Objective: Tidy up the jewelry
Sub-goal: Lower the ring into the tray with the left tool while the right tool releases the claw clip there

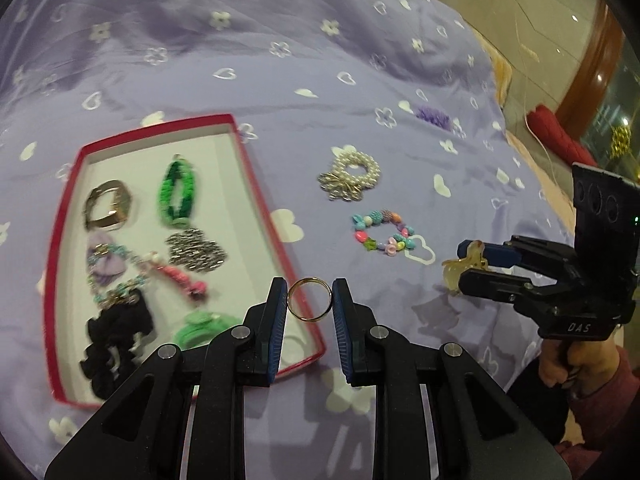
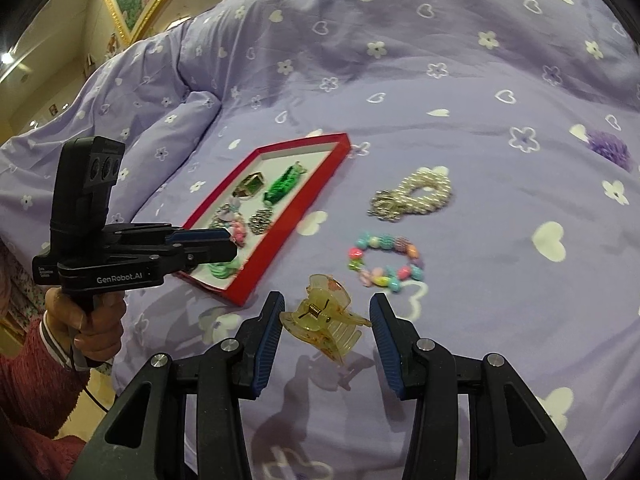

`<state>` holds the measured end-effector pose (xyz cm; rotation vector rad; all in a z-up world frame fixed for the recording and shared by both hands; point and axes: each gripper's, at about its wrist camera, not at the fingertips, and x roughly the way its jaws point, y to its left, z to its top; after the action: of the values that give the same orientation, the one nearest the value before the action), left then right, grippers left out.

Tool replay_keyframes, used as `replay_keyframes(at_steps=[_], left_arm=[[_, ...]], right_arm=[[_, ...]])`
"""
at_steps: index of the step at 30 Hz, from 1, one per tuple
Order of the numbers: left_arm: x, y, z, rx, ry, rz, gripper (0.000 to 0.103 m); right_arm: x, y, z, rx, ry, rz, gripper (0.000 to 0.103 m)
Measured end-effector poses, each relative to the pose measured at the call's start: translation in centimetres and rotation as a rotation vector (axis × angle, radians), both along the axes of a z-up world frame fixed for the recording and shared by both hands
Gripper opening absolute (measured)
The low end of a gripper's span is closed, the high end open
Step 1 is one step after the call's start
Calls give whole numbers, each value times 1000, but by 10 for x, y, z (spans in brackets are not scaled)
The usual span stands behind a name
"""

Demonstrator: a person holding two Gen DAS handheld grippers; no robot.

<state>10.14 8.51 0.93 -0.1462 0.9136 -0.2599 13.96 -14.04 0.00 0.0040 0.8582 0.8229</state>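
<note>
My left gripper (image 1: 310, 300) is shut on a thin gold ring (image 1: 310, 300), held just above the near right edge of the red-rimmed white box (image 1: 256, 184). The box holds several pieces: a green bracelet (image 1: 178, 192), a watch (image 1: 108, 204), a silver chain (image 1: 196, 250), black scrunchies (image 1: 116, 336). My right gripper (image 2: 326, 326) is shut on a translucent yellow hair claw (image 2: 324, 322) just above the purple bedspread. A pearl bracelet (image 2: 416, 196) and a colourful bead bracelet (image 2: 386, 260) lie loose on the bed right of the box (image 2: 280, 240).
A purple scrunchie (image 2: 610, 148) lies at the far right of the bedspread (image 2: 440, 80). The bed's edge drops to the floor at the right in the left wrist view, with a red cushion (image 1: 556, 132) there.
</note>
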Motion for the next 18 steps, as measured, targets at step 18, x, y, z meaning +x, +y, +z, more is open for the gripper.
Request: replay_keyframes(at_steps=[18], left_arm=[[-41, 66, 3, -18, -27, 201, 21]], right_arm=[[-14, 68, 10, 25, -3, 108, 45]])
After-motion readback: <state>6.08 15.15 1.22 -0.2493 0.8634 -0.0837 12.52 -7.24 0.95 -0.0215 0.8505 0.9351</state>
